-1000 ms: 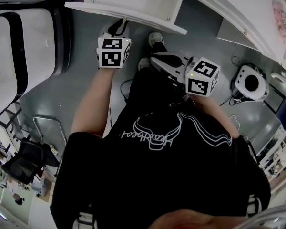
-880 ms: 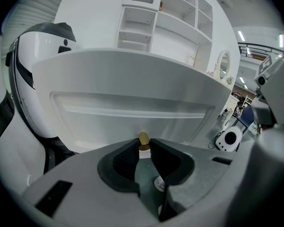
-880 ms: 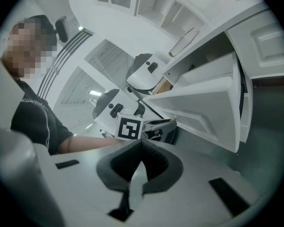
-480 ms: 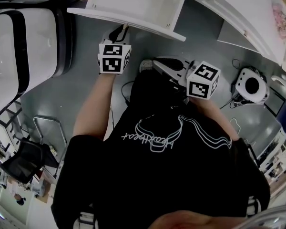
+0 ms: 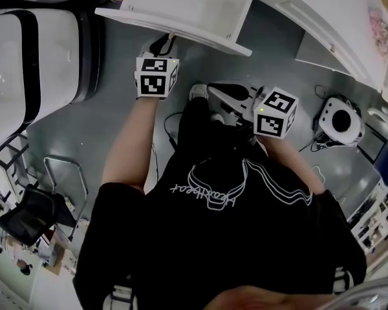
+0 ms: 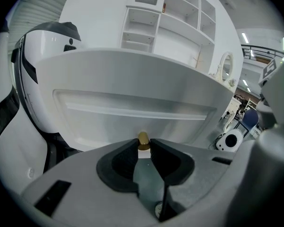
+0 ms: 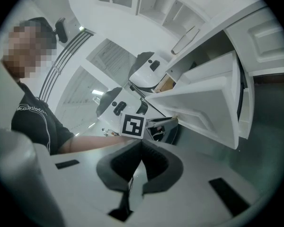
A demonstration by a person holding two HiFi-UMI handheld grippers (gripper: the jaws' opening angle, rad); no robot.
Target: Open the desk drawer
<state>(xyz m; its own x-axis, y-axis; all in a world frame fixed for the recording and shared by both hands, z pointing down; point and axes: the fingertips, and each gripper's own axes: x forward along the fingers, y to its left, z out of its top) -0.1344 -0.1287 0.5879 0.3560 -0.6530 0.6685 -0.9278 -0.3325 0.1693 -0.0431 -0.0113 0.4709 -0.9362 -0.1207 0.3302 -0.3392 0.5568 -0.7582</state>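
Observation:
The white desk drawer [image 5: 187,5] stands pulled out from the desk at the top of the head view. Its flat front [image 6: 132,103] fills the left gripper view. A small brass knob [image 6: 143,138] sits low on that front, and my left gripper [image 6: 143,146] is shut on it, one dark pad on each side. From the head, that gripper [image 5: 165,41] reaches up to the drawer's near edge. My right gripper [image 5: 215,88] hangs lower right, apart from the drawer. In its own view its jaws [image 7: 141,144] are shut with nothing between them.
A large white and black chair [image 5: 32,57] stands close on the left of the drawer. The white desk top [image 5: 323,18] runs along the upper right. A round white device [image 5: 339,115] with cables lies on the grey floor at the right. My shoe [image 5: 198,91] is below the drawer.
Only the head view has shifted slightly. Both grippers keep their places and the left stays shut on the knob.

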